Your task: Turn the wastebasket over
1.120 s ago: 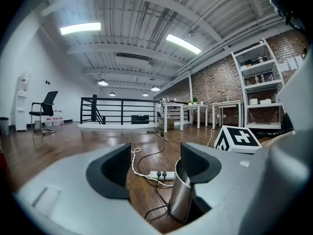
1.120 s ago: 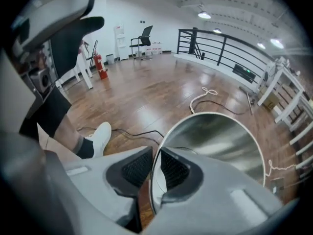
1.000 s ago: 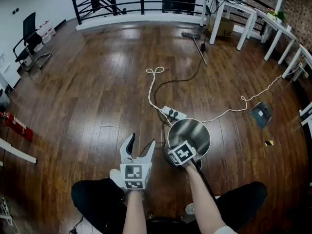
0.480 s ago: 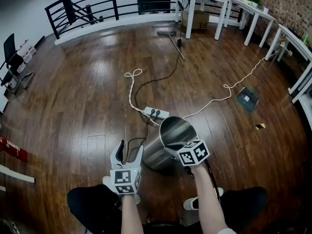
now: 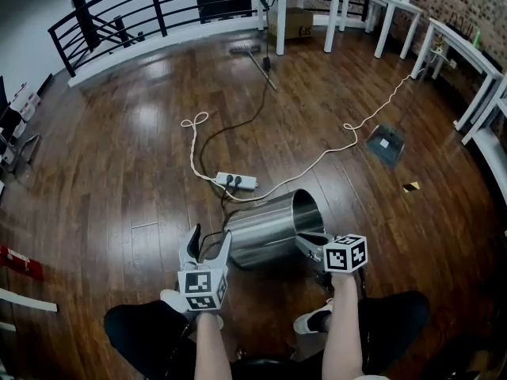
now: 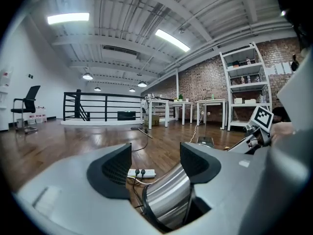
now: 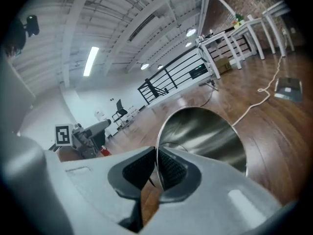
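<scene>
The steel wastebasket (image 5: 265,228) lies tipped on its side on the wood floor, with its open mouth toward the right. My right gripper (image 5: 307,241) is shut on the rim of that mouth. In the right gripper view the thin rim sits pinched between the pads (image 7: 168,168), and the shiny inside of the wastebasket (image 7: 205,136) opens beyond. My left gripper (image 5: 210,238) stands open just left of the basket's closed end, not touching it. In the left gripper view the wastebasket (image 6: 168,197) shows low between the wide jaws of the left gripper (image 6: 155,163).
A white power strip (image 5: 236,181) with black and white cables lies just beyond the basket. A broom (image 5: 257,58), white tables (image 5: 380,6) and a black railing (image 5: 150,10) stand at the back. A grey dustpan (image 5: 386,146) lies at right. The person's legs are below.
The wastebasket has gone from upright to lying on its side. My right gripper swung right and rolled with the rim in it. My left gripper drifted slightly and stayed open.
</scene>
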Available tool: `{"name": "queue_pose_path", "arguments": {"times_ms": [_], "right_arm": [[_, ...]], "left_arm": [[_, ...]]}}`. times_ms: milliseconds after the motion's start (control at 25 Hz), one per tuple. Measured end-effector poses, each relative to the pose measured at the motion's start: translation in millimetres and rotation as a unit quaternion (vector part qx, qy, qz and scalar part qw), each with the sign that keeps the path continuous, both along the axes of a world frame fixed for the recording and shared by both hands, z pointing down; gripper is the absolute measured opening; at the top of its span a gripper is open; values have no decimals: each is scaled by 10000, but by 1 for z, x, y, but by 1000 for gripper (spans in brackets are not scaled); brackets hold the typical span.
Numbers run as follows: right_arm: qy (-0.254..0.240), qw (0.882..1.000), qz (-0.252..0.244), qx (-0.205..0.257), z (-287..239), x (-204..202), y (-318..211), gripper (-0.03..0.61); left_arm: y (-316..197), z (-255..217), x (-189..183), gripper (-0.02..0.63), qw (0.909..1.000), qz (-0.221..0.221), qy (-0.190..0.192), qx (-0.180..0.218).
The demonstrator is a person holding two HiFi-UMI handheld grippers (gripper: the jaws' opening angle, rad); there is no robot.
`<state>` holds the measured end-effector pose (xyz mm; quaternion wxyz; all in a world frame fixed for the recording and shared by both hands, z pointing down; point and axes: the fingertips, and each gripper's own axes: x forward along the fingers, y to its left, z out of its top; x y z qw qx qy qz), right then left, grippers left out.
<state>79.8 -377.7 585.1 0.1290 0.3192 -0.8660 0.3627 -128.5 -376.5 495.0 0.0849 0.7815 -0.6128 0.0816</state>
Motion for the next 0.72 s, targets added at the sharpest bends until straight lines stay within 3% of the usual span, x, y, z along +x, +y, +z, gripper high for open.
{"name": "queue_pose_path", "arguments": {"times_ms": [200, 360, 560, 720], "right_arm": [[1141, 9931, 189, -207, 12, 36, 0, 21], [1219, 9897, 507, -559, 25, 61, 0, 24], [1927, 9697, 1115, -1001, 52, 108, 6, 32], [2028, 9619, 1447, -1131, 63, 127, -2, 35]], "left_arm": [[-2, 6, 11, 336, 9999, 91, 41, -48], [-3, 22, 21, 336, 9995, 183, 67, -249], [1, 53, 40, 336, 9973, 357, 84, -634], [-1, 72, 55, 336, 9953, 484, 109, -833]]}}
